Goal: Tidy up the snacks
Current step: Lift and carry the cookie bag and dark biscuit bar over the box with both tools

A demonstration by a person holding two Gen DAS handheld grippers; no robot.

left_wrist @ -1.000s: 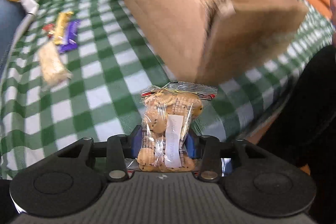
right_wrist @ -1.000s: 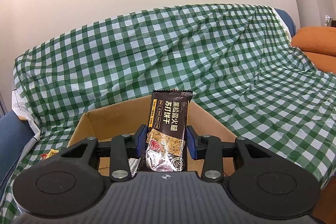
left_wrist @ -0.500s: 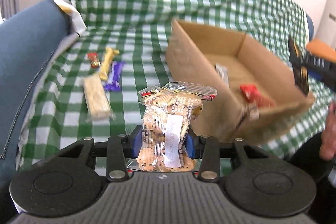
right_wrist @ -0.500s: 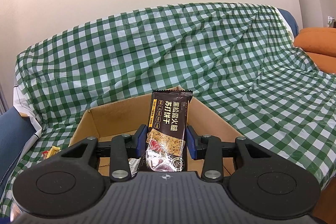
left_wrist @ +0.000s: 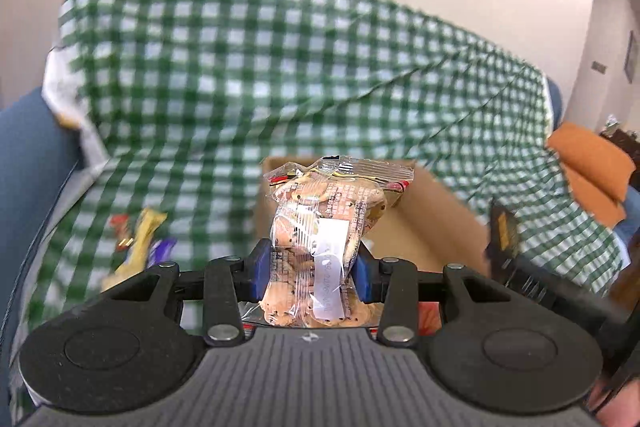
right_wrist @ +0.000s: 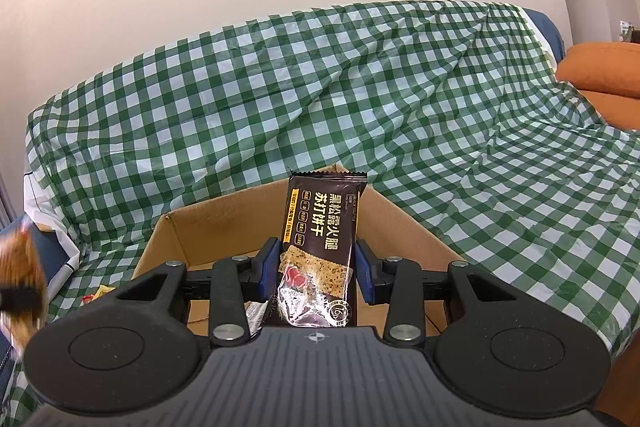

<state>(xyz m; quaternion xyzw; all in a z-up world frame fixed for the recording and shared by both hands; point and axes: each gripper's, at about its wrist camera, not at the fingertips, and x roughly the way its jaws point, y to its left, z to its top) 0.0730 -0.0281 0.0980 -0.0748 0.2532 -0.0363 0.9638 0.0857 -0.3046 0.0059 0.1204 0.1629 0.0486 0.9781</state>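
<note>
My left gripper point(left_wrist: 310, 269) is shut on a clear bag of small cookies point(left_wrist: 326, 223) and holds it upright in front of the open cardboard box point(left_wrist: 436, 227). My right gripper point(right_wrist: 316, 275) is shut on a dark brown cracker packet point(right_wrist: 322, 239) and holds it upright over the near edge of the same box point(right_wrist: 224, 227). The right gripper with its packet shows at the right of the left wrist view point(left_wrist: 504, 239). The left gripper's cookie bag shows blurred at the left edge of the right wrist view point(right_wrist: 20, 275).
The box stands on a sofa under a green and white checked cloth point(right_wrist: 400, 87). Several loose snacks, red, yellow and purple point(left_wrist: 140, 243), lie on the cloth left of the box. A small wrapper lies inside the box point(right_wrist: 254, 313). An orange cushion point(right_wrist: 600, 75) is at the right.
My left gripper has swung up and toward the box with the cookie bag, so the view now faces the sofa back. My right gripper has barely moved.
</note>
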